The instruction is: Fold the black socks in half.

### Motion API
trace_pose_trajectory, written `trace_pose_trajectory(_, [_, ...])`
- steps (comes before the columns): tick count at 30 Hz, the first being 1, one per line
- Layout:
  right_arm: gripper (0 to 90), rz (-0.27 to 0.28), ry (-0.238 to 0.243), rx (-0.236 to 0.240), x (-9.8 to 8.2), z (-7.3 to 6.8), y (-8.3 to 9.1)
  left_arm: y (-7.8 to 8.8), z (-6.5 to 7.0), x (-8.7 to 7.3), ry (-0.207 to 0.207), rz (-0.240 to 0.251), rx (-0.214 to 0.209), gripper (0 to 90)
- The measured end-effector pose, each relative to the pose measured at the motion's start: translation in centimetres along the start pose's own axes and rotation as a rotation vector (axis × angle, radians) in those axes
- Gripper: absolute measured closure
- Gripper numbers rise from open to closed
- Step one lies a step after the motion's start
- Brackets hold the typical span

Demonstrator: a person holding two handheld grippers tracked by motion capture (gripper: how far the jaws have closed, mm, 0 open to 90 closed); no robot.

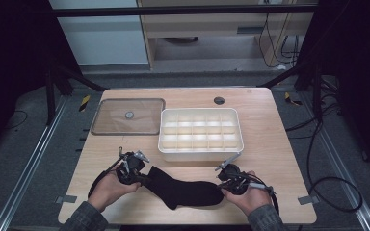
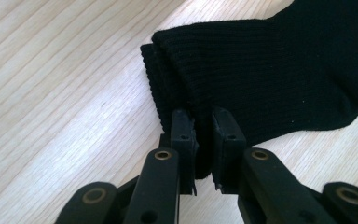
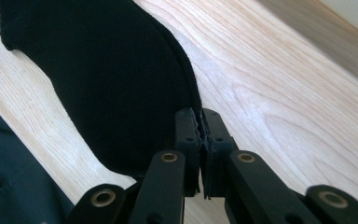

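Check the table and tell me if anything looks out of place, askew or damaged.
Nothing stands out. The black sock lies flat on the table, the left claw pinching its cuff and the right claw its toe edge. The white divided box sits square, its clear lid flat beside it.

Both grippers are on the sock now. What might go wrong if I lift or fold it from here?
The right gripper pinches only the thin edge of the black sock at its toe, so it may slip out. The left gripper clamps the layered cuff; one layer could pull free. The white divided box stands just behind, so a swing forward might knock it.
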State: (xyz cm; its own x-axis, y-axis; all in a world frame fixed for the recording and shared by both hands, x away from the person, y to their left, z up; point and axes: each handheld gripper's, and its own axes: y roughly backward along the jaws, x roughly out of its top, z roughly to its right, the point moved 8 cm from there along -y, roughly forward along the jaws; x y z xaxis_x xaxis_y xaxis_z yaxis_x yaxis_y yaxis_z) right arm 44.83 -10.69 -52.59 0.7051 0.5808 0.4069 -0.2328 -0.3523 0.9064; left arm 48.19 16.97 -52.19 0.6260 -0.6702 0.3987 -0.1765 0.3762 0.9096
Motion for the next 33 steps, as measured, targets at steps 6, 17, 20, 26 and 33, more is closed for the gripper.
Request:
trace_pose_trajectory(6, [87.4,0.008,0.013,0.010,0.8,-0.5,-0.3,0.8,-0.6,-0.4,-0.002,0.007,0.009,80.5])
trace_pose_trajectory(17, [87.4,0.021,0.014,0.014,1.9,-1.1,-0.3,1.9,-1.2,-0.5,0.002,0.030,0.007,80.4])
trace_pose_trajectory(20, [87.4,0.021,0.021,0.012,2.0,-1.1,-0.2,2.1,-1.3,-0.5,0.003,0.033,0.006,80.4])
trace_pose_trajectory(26, [87.4,0.027,0.037,0.015,2.7,-1.5,0.1,2.5,-1.3,-0.5,0.001,0.035,0.005,80.4])
trace_pose_trajectory(33, [87.4,0.024,0.040,0.019,3.0,-1.5,0.0,2.9,-1.4,-0.4,-0.003,0.048,0.001,80.4])
